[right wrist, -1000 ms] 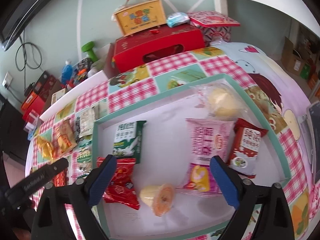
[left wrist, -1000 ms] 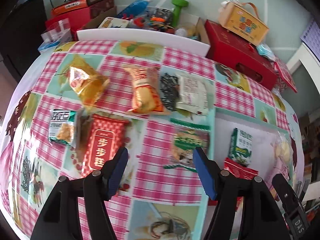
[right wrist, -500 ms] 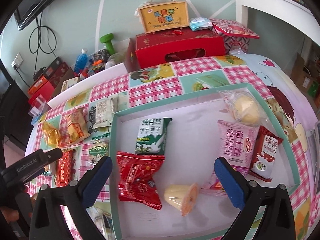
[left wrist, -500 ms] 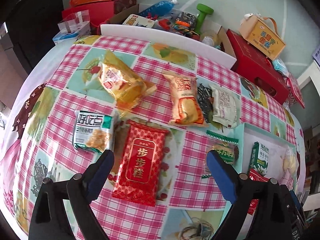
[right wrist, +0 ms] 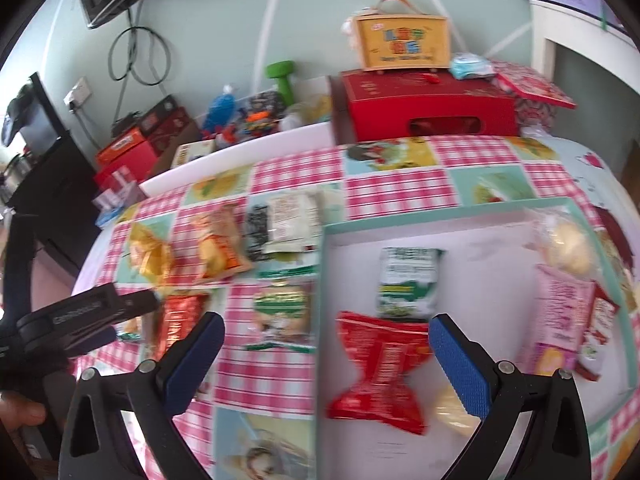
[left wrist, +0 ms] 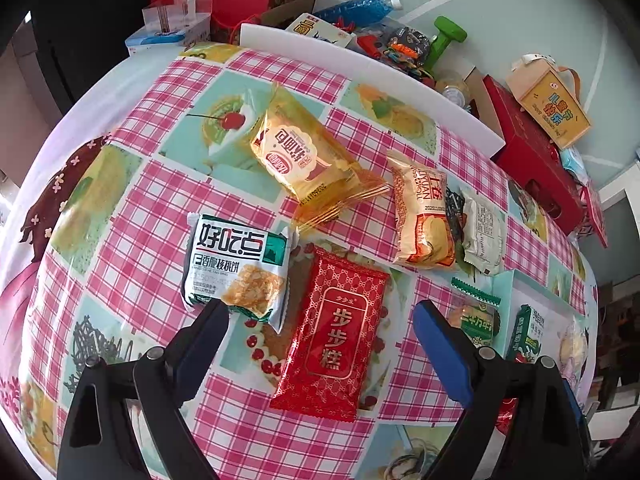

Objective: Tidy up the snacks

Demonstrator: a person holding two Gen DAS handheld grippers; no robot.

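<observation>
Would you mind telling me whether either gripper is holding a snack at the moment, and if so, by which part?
Nothing is held. The left gripper is open above the red packet, and the right gripper is open over the tray's left edge.

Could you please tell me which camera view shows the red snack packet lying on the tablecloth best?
The left wrist view: the red packet lies sharp, whole and unobstructed between the open left tongs. In the right wrist view it is blurred, small and partly hidden.
</observation>
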